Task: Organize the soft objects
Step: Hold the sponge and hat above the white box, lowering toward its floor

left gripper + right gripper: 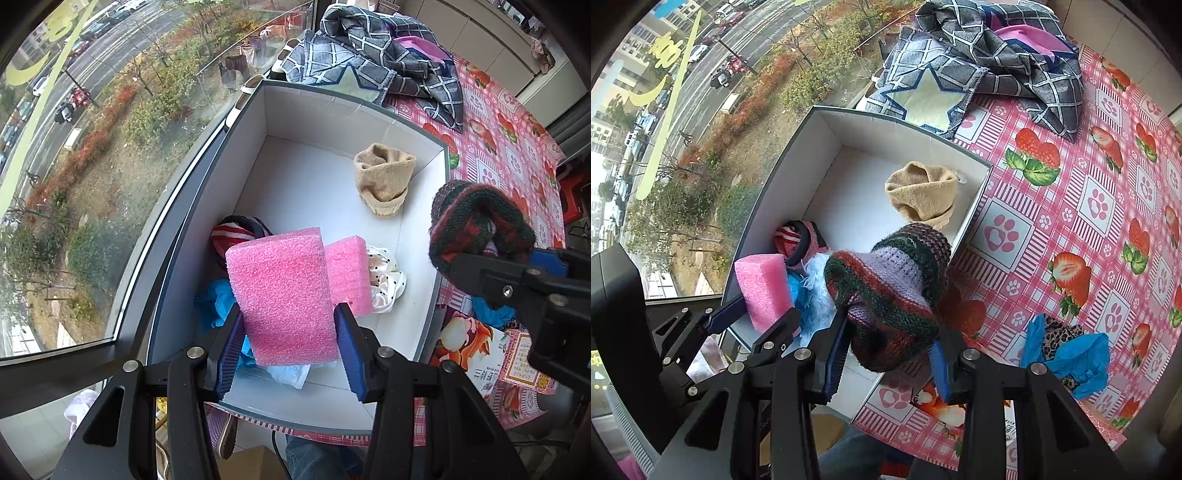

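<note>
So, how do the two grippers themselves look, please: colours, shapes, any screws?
Both look alike. The left gripper has a matte black angular frame with cut-out openings and round silver screw heads. Its fingers carry blue pads with fine ribs. The right gripper has the same black frame, silver screws and blue ribbed fingers. No sleeves show.

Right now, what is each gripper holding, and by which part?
The left gripper clamps the pink foam block by its near lower end, above the box. The right gripper grips the striped knit piece across its bunched near end.
</note>
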Motion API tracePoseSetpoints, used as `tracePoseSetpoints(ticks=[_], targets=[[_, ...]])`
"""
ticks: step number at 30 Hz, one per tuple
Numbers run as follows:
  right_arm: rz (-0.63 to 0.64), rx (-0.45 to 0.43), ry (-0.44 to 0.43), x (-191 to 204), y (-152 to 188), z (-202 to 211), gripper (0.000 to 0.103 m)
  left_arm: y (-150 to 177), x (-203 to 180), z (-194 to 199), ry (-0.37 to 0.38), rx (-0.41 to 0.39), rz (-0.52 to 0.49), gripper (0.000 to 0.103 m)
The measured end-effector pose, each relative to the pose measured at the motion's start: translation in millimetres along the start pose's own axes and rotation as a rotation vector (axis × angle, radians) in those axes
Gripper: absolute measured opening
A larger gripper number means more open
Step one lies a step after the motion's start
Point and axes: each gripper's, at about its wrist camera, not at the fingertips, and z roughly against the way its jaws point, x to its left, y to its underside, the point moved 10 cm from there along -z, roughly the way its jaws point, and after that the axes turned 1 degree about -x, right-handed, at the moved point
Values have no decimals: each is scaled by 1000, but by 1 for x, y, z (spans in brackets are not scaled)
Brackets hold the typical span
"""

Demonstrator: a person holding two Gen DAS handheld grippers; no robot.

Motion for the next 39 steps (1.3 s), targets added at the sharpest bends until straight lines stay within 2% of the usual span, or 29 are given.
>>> tracePoseSetpoints(ticks=[39], targets=[[30,15,9,10,-3,-3,40,-8,3,-1,2,2,11,52]])
